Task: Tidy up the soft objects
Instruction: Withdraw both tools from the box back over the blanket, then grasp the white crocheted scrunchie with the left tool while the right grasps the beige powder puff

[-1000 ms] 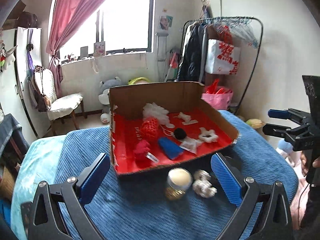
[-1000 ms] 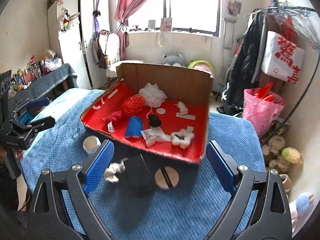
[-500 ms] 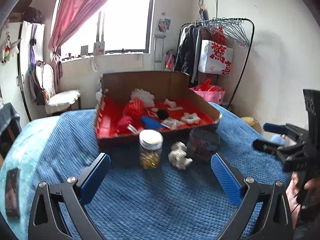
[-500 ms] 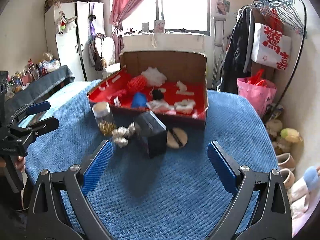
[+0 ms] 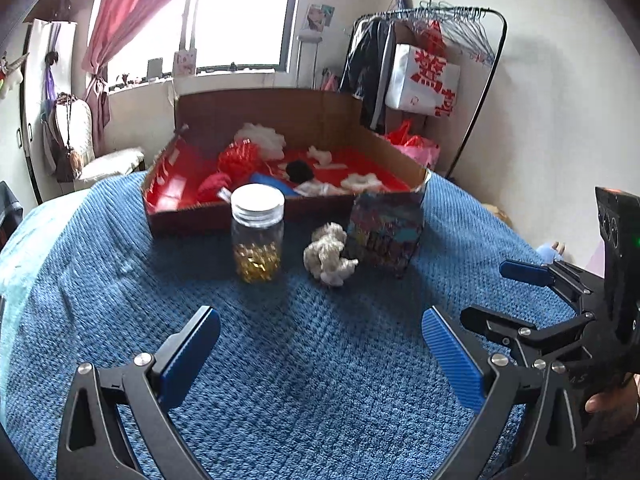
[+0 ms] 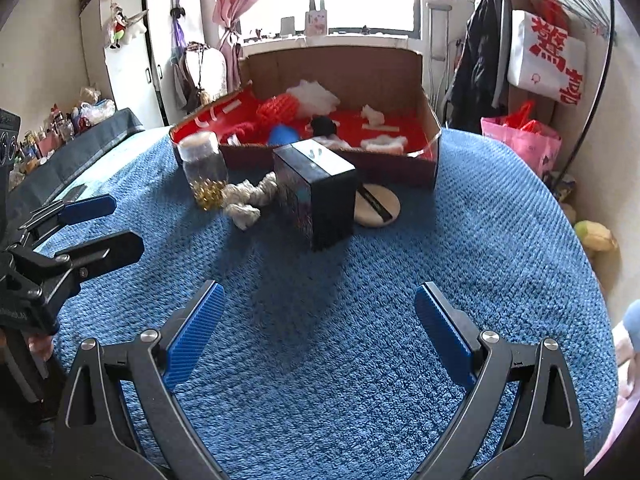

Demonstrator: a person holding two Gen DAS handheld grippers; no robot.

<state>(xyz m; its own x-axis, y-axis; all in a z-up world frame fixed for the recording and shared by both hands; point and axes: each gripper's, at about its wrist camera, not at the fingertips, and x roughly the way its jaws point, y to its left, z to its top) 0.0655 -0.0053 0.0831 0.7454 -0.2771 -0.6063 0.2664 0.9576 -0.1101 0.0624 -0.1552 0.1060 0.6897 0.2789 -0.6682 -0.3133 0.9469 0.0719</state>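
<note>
One jar (image 5: 257, 232), two boxes (image 5: 384, 232)

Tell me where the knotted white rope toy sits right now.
The knotted white rope toy lies on the blue blanket near the left wrist view's centre, between the white-lidded glass jar and the dark printed box, before the red-lined cardboard box.
</note>
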